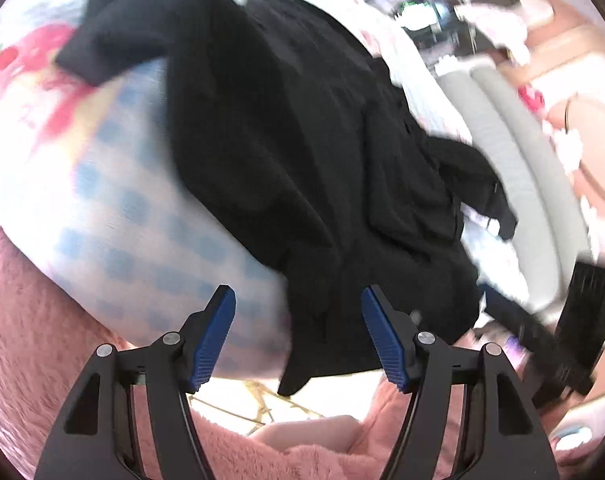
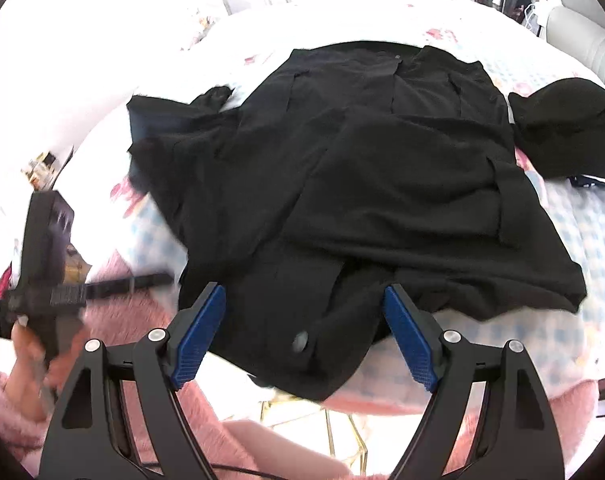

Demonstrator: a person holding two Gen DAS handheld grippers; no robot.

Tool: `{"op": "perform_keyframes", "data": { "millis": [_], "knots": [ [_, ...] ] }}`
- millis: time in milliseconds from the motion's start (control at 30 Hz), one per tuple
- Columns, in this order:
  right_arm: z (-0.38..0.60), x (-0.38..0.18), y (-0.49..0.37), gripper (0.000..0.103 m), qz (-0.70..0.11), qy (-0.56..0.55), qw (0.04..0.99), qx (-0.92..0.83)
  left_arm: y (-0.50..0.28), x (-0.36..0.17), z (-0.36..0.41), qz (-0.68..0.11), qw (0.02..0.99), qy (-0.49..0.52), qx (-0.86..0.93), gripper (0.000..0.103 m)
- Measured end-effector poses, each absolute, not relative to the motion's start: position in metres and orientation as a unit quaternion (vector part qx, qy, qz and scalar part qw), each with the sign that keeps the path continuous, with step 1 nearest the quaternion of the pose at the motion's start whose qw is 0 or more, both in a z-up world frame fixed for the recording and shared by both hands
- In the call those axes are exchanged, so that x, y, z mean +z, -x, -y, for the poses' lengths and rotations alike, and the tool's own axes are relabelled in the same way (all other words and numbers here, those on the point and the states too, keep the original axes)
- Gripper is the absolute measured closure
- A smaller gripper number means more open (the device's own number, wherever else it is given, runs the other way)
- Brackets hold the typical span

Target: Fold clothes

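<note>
A black garment [image 2: 382,184] lies spread flat on a bed sheet [image 2: 582,232] with blue checks and pink flowers, its hem with a grey button [image 2: 300,344] hanging over the near edge. My right gripper [image 2: 304,288] hovers open above that hem, pads clear of the cloth. In the left wrist view the same black garment [image 1: 282,140] runs diagonally across the sheet [image 1: 142,220]. My left gripper [image 1: 297,290] is open over its near edge, gripping nothing. The left gripper's blurred body [image 2: 50,272] shows at the left, in a hand.
A smaller black piece [image 2: 566,132] lies on the sheet right of the garment. A pale padded headboard [image 1: 514,168] borders the bed. Fluffy pink sleeves [image 1: 22,320] fill the bottom of both views. Floor with gold lines [image 2: 302,412] shows below the bed edge.
</note>
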State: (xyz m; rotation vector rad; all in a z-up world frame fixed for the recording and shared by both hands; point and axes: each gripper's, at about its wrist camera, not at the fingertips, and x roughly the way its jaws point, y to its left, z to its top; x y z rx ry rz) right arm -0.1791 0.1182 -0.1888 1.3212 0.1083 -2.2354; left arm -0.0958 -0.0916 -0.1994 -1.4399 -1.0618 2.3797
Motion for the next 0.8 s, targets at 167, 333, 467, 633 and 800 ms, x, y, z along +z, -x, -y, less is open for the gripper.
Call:
{"op": "perform_keyframes", "data": {
  "millis": [167,333,467,633,800],
  "knots": [
    [-0.141,-0.194,0.168,0.022,-0.037,-0.518,0.239,-0.820,0.105,-0.193,0.120,0.388,0.061,0.445,0.805,0.035],
    [-0.150,-0.174,0.168,0.022,-0.012,-0.512,0.239,-0.825,0.116,-0.183,0.139,0.366,0.011,0.407,0.837,0.035],
    [-0.132,-0.168,0.172,0.021,-0.036,-0.494,0.257,-0.830,0.134,-0.207,0.149,0.375,-0.042,0.416,0.827,0.035],
    [-0.088,-0.190,0.207,0.021,-0.075,-0.511,0.281,-0.809,0.145,-0.209,0.163,0.441,-0.054,0.377,0.812,0.032],
    [-0.024,-0.226,0.257,0.022,-0.090,-0.526,0.276,-0.799,0.171,-0.180,0.145,0.338,-0.007,0.416,0.844,0.091]
  ]
}}
